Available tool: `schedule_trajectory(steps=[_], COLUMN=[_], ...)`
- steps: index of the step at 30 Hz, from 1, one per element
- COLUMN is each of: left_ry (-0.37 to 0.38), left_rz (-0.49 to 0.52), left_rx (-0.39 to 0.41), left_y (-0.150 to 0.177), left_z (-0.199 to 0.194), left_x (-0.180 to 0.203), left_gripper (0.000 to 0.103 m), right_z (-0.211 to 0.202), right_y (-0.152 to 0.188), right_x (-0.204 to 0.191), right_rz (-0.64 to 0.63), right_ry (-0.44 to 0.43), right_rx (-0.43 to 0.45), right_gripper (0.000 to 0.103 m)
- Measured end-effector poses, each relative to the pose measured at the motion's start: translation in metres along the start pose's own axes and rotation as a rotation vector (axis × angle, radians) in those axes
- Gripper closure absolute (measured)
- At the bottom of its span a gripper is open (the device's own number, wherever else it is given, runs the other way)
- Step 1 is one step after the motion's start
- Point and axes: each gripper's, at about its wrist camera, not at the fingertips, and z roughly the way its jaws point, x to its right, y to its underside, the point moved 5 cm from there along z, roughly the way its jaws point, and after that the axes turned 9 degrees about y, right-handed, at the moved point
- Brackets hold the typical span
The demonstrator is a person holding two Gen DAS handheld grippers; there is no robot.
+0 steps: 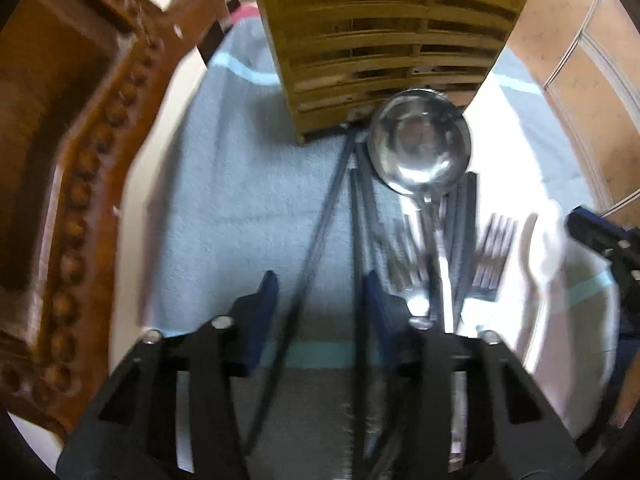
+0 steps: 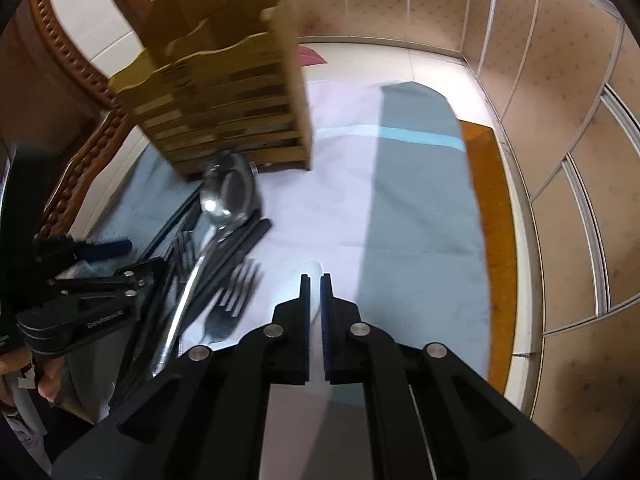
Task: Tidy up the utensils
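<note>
A slatted wooden utensil holder stands at the far end of a blue-grey cloth. In front of it lie a steel ladle, black chopsticks and forks in a loose pile. My left gripper points down over the pile with two chopsticks between its spread pads, which stand clear of them. My right gripper, to the right of the pile, is shut on the thin handle of a white spoon.
A carved dark wooden piece of furniture runs along the left side of the table. Panelled walls close off the right. A person's hand holds the left gripper's grip. The cloth's right half lies bare.
</note>
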Motion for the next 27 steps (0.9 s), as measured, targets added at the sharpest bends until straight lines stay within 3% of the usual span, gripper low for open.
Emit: schedule_trajectory(steps=[6,9,14,17,19,27], left_ry=[0.017,-0.002,-0.06,-0.041,-0.029,0.03], left_rz=[-0.033,-0.048,-0.043,-0.037,-0.036,0.019], left_rx=[0.016,0.032,-0.009,-0.016,-0.03,-0.083], left_y=[0.001,0.0,0.007,0.008,0.007,0.051], left_z=[-0.003,-0.004,0.009,0.013,0.014,0.015], left_x=[0.0,-0.012,-0.019,-0.013,-0.011,0.017], left_gripper=[0.072,0.066,0.066,0.093,0.094,0.097], right_z=[0.004,0.006,0.007,0.006,0.006,0.009], right_y=[0.009,0.009,0.013,0.014,0.013,0.012], right_x=[0.011,0.01,0.006,0.008,0.01,0.015], right_rz=[0.016,0.014,0.007,0.021,0.034,0.047], right_ry=[0.014,0.017,0.007,-0.005,-0.006,0.01], right_rx=[-0.014,-0.017,-0.025,-0.031,-0.029,-0.039], right_gripper=[0.098,0.098,0.097,0.086,0.078,0.077])
